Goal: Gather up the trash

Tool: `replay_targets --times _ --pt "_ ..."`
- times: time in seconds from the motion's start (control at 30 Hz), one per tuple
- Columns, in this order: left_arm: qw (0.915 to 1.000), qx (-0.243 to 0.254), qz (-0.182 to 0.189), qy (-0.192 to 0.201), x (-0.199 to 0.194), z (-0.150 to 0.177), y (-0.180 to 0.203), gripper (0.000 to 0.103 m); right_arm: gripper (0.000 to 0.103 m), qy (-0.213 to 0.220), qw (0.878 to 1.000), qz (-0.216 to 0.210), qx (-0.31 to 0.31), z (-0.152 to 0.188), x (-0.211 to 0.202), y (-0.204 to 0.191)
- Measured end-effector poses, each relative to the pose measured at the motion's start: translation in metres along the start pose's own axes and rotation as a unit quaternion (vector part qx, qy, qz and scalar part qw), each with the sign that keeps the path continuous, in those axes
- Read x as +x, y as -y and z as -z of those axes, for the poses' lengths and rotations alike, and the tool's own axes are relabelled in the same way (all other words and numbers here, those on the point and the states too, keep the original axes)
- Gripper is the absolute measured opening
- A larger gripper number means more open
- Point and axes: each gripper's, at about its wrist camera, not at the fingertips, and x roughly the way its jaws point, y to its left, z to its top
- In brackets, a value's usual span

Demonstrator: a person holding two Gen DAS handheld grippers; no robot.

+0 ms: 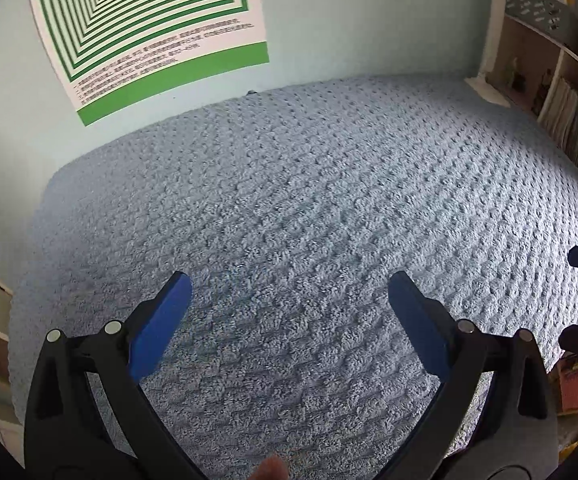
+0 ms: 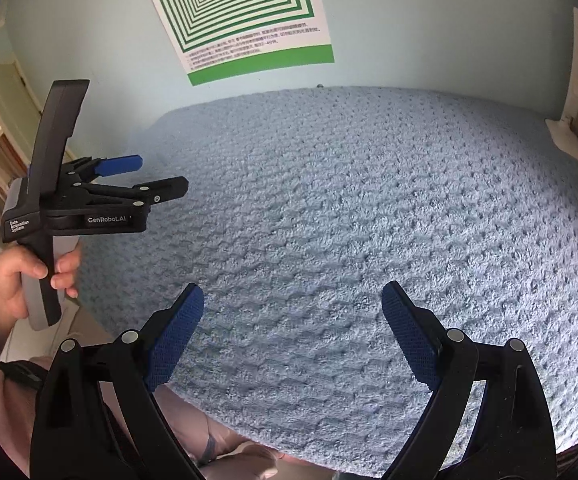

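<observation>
Blue blanket (image 1: 309, 208) below; left gripper (image 1: 289, 312) and right gripper (image 2: 293, 320) level (both jaws wide, holding nothing).

Blanket (image 1: 309, 208) covers the bed, far edge against the wall (image 1: 349, 20). Poster (image 1: 149, 28) on wall above the far-left corner. Bookshelf (image 1: 561, 92) beside the right edge. Left gripper (image 2: 161, 176) over the left edge, right gripper (image 2: 293, 304) over the near edge.
</observation>
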Motion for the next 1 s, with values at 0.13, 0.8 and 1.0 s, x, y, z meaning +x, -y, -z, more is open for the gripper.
replay_targets --times 0.13,0.8,1.0 --pt "0.9997 -0.019 -0.017 0.002 -0.002 0.003 -0.016 0.096 0.09 0.001 1.0 -0.001 -0.003 -0.003 0.003 -0.005" --pt "0.995 -0.097 -0.012 0.021 -0.008 0.006 -0.059 0.096 0.09 0.015 1.0 0.01 -0.006 -0.019 0.007 -0.013" --pt "0.9964 -0.078 -0.03 0.017 -0.002 0.001 -0.061 0.096 0.09 0.019 1.0 0.009 0.002 -0.023 0.012 -0.01"
